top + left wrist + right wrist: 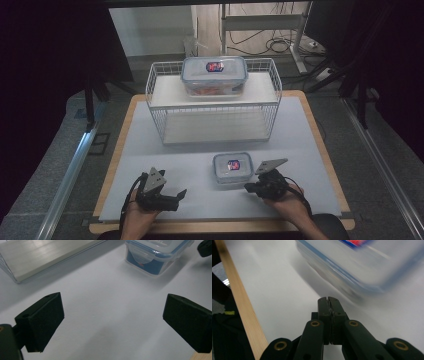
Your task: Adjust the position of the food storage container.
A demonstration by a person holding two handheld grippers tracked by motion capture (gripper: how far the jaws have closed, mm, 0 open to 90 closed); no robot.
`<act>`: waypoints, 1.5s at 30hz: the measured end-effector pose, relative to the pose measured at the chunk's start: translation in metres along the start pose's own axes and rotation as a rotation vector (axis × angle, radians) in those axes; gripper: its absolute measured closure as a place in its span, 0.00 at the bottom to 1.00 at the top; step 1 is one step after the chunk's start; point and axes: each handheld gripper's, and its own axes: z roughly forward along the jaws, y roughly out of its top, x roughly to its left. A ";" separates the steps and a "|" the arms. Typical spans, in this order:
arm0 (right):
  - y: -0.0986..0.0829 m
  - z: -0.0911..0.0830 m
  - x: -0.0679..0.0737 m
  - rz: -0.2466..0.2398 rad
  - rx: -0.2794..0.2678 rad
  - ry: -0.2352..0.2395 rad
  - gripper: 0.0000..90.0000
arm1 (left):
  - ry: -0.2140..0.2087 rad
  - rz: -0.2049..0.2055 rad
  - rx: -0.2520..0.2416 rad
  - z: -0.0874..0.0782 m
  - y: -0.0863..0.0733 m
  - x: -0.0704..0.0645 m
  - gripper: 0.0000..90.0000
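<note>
From the high view, a white tabletop (150, 150) with a wooden edge carries a white wire basket (214, 102) at the far side, and a large clear container with a blue-rimmed lid (214, 75) sits on the basket's upper shelf. A small container of the same kind (233, 167) rests on the tabletop near the person's edge. The left tongs (177, 196) lie well to the left of it, held in the left hand (137, 217). The right tongs (248, 188) sit just beside the small container's near right corner, held in the right hand (287, 202).

In the left gripper view, the left tongs (112, 320) stand released, jaws wide apart over bare tabletop, the small container (156, 255) ahead and well apart.

In the right gripper view, the right tongs (329, 302) are clenched with nothing between them, the blurred small container (367, 265) close ahead.
</note>
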 end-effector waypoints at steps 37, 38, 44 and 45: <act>0.019 0.022 -0.020 0.009 -0.021 -0.093 0.99 | -0.128 -0.009 0.209 0.080 0.040 -0.012 0.93; 0.019 0.022 -0.020 0.005 -0.016 -0.092 0.99 | -0.126 0.004 0.215 0.078 0.040 -0.014 0.92; 0.019 0.019 -0.023 0.006 -0.031 -0.088 0.95 | -0.121 -0.024 0.189 0.071 0.039 -0.006 0.82; 0.019 0.016 -0.024 0.007 -0.040 -0.089 0.94 | -0.110 -0.034 0.180 0.068 0.039 -0.003 0.79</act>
